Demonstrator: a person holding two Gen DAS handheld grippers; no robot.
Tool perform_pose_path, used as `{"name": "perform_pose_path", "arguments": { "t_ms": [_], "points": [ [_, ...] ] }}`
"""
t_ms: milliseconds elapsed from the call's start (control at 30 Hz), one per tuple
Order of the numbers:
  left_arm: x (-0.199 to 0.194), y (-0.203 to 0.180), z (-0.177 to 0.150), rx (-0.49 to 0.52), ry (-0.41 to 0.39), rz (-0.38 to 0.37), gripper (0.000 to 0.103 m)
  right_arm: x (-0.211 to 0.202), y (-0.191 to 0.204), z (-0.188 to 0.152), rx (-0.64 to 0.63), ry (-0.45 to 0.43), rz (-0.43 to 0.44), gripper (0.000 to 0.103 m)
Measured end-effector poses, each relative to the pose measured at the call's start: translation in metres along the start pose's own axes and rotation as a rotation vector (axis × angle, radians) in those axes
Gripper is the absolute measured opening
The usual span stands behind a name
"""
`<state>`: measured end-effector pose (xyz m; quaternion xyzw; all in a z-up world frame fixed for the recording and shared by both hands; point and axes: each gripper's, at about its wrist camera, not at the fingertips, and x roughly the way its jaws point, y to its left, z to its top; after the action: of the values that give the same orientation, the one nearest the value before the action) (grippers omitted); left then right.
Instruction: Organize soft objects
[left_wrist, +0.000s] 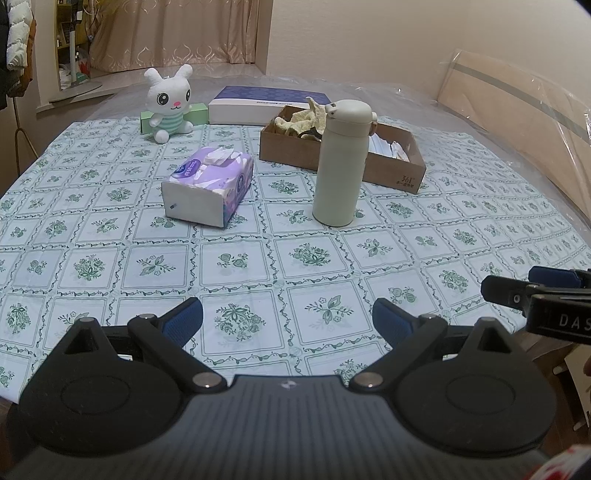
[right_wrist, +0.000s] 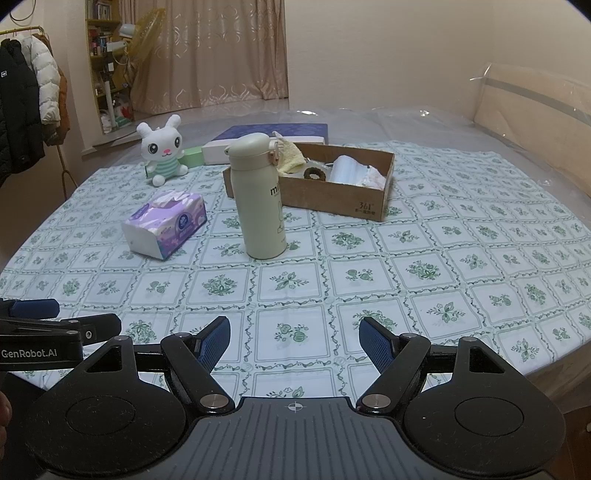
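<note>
A white plush rabbit (left_wrist: 168, 105) (right_wrist: 162, 151) sits at the far left of the table. A purple tissue pack (left_wrist: 210, 184) (right_wrist: 166, 223) lies mid-table. A brown cardboard box (left_wrist: 391, 166) (right_wrist: 332, 197) at the back holds a yellow cloth (left_wrist: 306, 118) (right_wrist: 290, 155), a dark ring and plastic-wrapped items. My left gripper (left_wrist: 288, 319) is open and empty near the table's front edge. My right gripper (right_wrist: 294, 336) is open and empty beside it. Each gripper shows at the edge of the other's view.
A cream thermos bottle (left_wrist: 341, 162) (right_wrist: 258, 195) stands upright in front of the box. A blue-and-white flat box (left_wrist: 266, 105) (right_wrist: 273, 138) and a green box (left_wrist: 197, 112) lie at the back. The floral tablecloth (left_wrist: 295, 258) covers the table.
</note>
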<state>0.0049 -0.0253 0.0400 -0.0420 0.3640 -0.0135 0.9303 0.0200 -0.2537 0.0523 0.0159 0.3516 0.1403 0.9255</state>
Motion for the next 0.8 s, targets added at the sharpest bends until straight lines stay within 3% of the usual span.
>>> {"name": "perform_pose_path", "arguments": {
  "t_ms": [800],
  "points": [
    [0.0016, -0.0037, 0.0001, -0.004, 0.001, -0.002, 0.097, 0.0012, -0.0017, -0.0015, 0.004, 0.003, 0.0, 0.077]
  ]
}}
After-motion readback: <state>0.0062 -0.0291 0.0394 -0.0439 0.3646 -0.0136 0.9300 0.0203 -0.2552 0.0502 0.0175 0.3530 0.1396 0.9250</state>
